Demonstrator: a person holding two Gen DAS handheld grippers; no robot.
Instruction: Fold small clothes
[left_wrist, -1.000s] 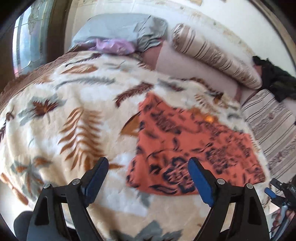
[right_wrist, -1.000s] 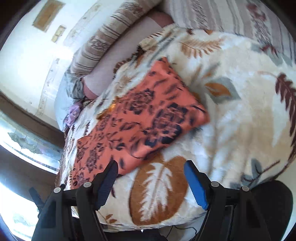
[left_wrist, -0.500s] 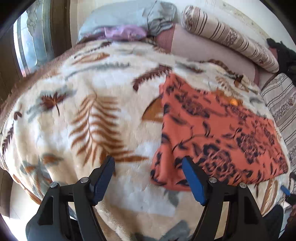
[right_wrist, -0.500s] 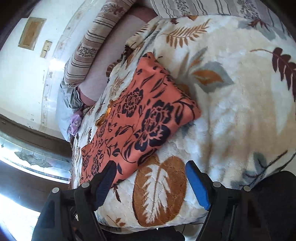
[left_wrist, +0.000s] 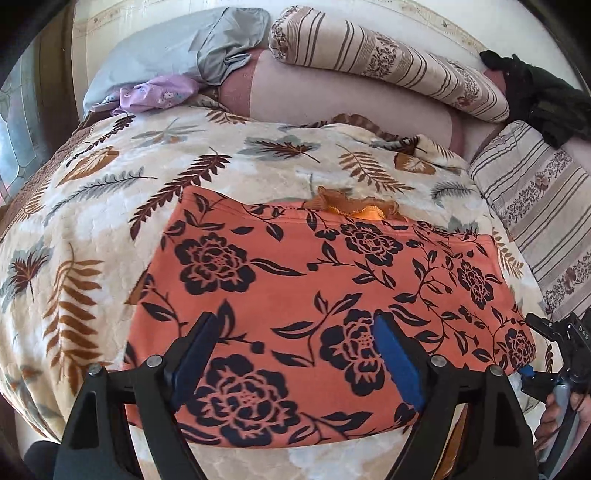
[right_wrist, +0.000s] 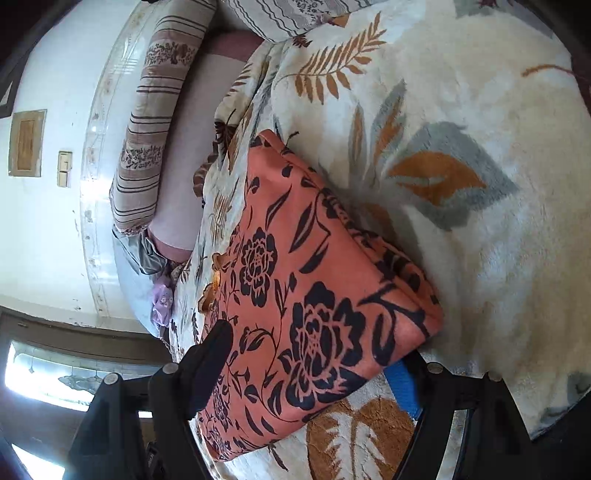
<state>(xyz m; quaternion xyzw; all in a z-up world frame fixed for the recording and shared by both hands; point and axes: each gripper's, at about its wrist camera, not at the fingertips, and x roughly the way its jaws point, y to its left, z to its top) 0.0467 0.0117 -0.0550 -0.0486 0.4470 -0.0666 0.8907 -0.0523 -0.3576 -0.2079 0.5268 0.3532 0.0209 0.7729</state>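
An orange garment with black flowers (left_wrist: 325, 280) lies flat on the leaf-patterned blanket (left_wrist: 92, 236); it also shows in the right wrist view (right_wrist: 306, 295). My left gripper (left_wrist: 295, 354) is open, its blue pads hovering over the garment's near edge. My right gripper (right_wrist: 314, 365) is open, its jaws astride the garment's near right corner, one finger above the cloth and the blue pad (right_wrist: 402, 384) under its edge. The right gripper also shows at the left view's right edge (left_wrist: 554, 354).
A striped bolster (left_wrist: 388, 59) and pink pillow (left_wrist: 347, 103) lie at the bed's head, with grey (left_wrist: 177, 44) and lilac cloths (left_wrist: 159, 92). A striped cushion (left_wrist: 539, 206) and dark clothing (left_wrist: 535, 96) are at the right. A window (right_wrist: 55, 376) is at the left.
Both grippers moved in toward the garment. The left one shifted right over its near edge; the right one closed in until its jaws straddle the near right corner.
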